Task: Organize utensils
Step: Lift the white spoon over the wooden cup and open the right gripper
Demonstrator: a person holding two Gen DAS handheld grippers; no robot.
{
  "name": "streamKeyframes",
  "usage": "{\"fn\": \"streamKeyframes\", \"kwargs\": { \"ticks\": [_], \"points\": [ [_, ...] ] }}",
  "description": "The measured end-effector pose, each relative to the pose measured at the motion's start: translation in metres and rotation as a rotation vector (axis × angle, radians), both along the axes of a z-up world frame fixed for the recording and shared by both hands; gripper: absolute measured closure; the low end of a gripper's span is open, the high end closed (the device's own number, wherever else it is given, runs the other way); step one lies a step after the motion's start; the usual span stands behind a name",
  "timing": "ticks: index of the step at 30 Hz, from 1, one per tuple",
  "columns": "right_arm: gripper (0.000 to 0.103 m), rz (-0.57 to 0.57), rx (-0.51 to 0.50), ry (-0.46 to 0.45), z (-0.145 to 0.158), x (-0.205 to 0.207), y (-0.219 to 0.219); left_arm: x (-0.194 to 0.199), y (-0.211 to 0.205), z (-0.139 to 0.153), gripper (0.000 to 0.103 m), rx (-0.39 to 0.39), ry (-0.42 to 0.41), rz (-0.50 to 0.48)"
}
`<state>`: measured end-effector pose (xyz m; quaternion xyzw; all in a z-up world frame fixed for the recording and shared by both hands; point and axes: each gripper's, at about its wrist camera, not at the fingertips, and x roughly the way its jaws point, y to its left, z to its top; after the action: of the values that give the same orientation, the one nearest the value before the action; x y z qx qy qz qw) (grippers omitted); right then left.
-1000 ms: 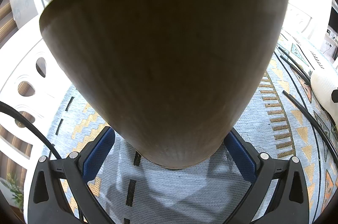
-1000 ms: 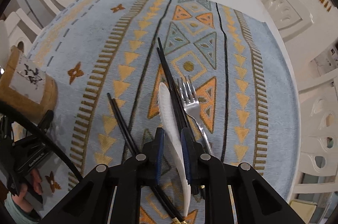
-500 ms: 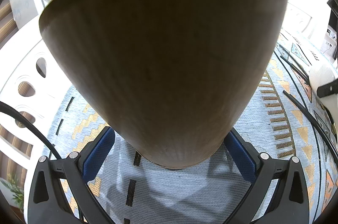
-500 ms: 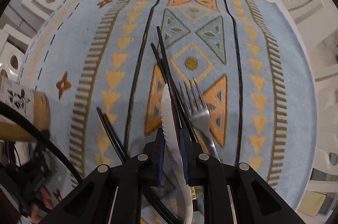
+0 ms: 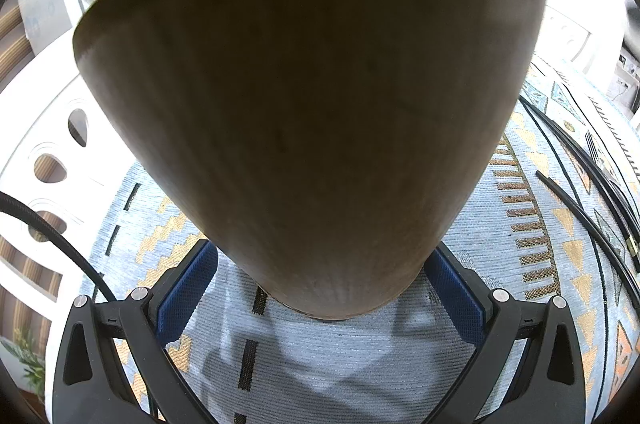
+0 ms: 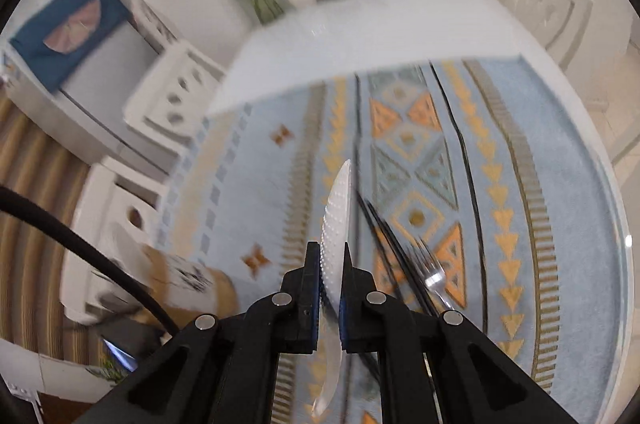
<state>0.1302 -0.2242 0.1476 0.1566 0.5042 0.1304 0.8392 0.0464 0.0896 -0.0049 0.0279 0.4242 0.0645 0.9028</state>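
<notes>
White spoon [image 6: 337,224] pinched edge-on in right gripper [image 6: 330,288] jaws, just closed on it, above the desk. Fork [image 6: 434,274] and black chopsticks [image 6: 390,244] lie on patterned blue cloth [image 6: 560,224]. Left gripper [image 5: 320,288] jaws clamp wooden holder [image 5: 312,103]. White chairs [image 6: 172,95] alongside.

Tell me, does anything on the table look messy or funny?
A bit messy. Black chopsticks and a fork lie loose and crossed on the patterned cloth, not yet in the wooden holder. The right tongs pinch a white spoon. Nothing looks spilled or broken.
</notes>
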Motion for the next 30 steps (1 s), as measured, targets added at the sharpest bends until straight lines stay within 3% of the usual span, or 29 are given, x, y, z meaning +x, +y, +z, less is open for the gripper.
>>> {"fn": "streamKeyframes", "kwargs": {
  "ticks": [7, 12, 20, 24, 30],
  "points": [
    [0.097, 0.015, 0.090, -0.290, 0.100, -0.006, 0.054, 0.000, 0.000, 0.000, 0.000, 0.000, 0.000, 0.000],
    [0.097, 0.075, 0.107, -0.456, 0.140, -0.015, 0.111, 0.000, 0.000, 0.000, 0.000, 0.000, 0.000, 0.000],
    [0.097, 0.248, -0.074, -0.540, 0.114, -0.027, 0.210, 0.000, 0.000, 0.000, 0.000, 0.000, 0.000, 0.000],
    [0.097, 0.293, -0.126, -0.545, 0.095, -0.027, 0.223, 0.000, 0.000, 0.000, 0.000, 0.000, 0.000, 0.000],
    [0.097, 0.319, -0.112, -0.527, 0.076, -0.024, 0.218, 0.000, 0.000, 0.000, 0.000, 0.000, 0.000, 0.000]
  ]
}}
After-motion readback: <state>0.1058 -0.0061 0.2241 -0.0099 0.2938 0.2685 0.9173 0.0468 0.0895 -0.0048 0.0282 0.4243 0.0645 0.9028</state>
